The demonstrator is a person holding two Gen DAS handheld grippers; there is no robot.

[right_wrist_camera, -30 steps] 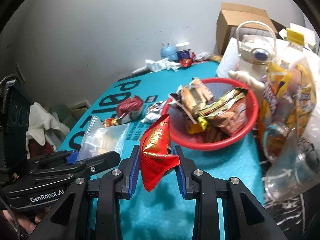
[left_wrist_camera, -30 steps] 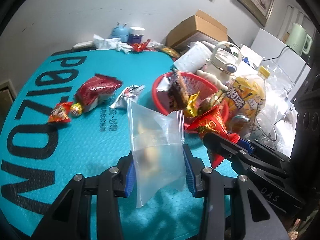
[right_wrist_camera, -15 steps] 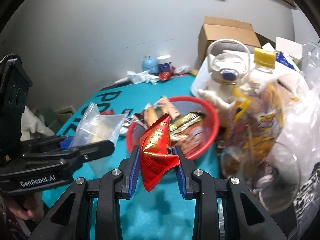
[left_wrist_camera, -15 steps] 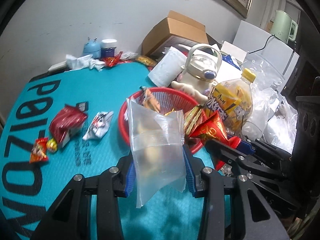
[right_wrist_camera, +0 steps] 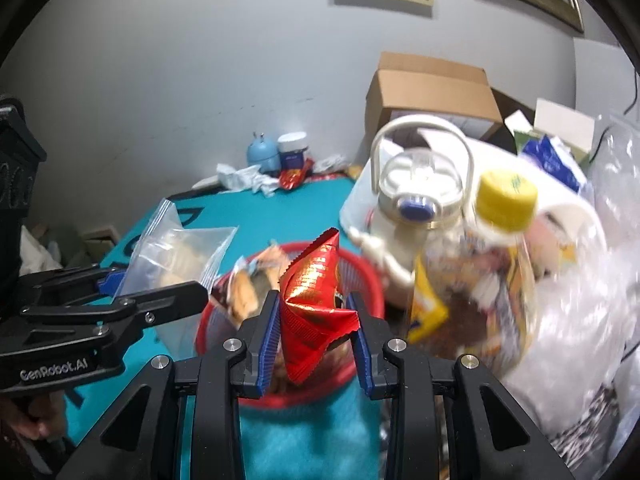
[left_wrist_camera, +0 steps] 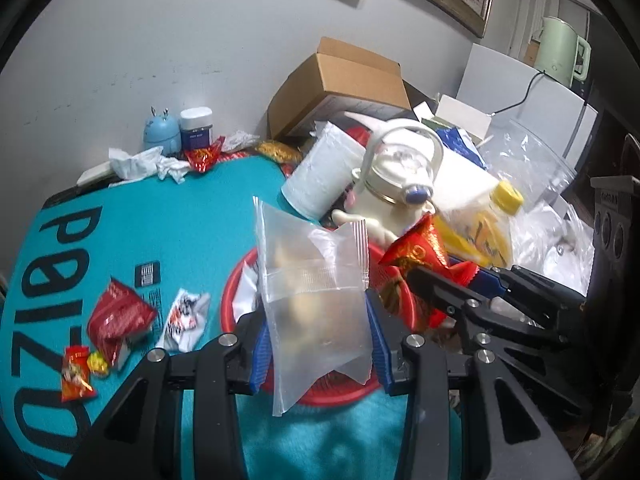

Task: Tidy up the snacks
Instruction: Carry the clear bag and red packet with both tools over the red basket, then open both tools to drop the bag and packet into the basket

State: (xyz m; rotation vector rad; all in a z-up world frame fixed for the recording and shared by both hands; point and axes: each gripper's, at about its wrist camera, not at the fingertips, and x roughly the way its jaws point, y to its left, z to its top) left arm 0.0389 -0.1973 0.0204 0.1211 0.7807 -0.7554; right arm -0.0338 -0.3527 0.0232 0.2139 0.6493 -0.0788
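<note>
Red basket point(right_wrist_camera: 368, 280) sits straight ahead of and below both grippers, the right gripper point(right_wrist_camera: 316, 344) clamping a red packet point(right_wrist_camera: 316, 304) nearer it, the left gripper point(left_wrist_camera: 316, 344) pinching an upright clear bag point(left_wrist_camera: 316, 292).

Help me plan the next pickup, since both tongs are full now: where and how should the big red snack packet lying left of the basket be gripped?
Grip the big red snack packet across its puffed middle, coming from above. It lies flat on the teal mat, with a small orange packet and a gold candy crowding its lower left end, so avoid that end.
</note>
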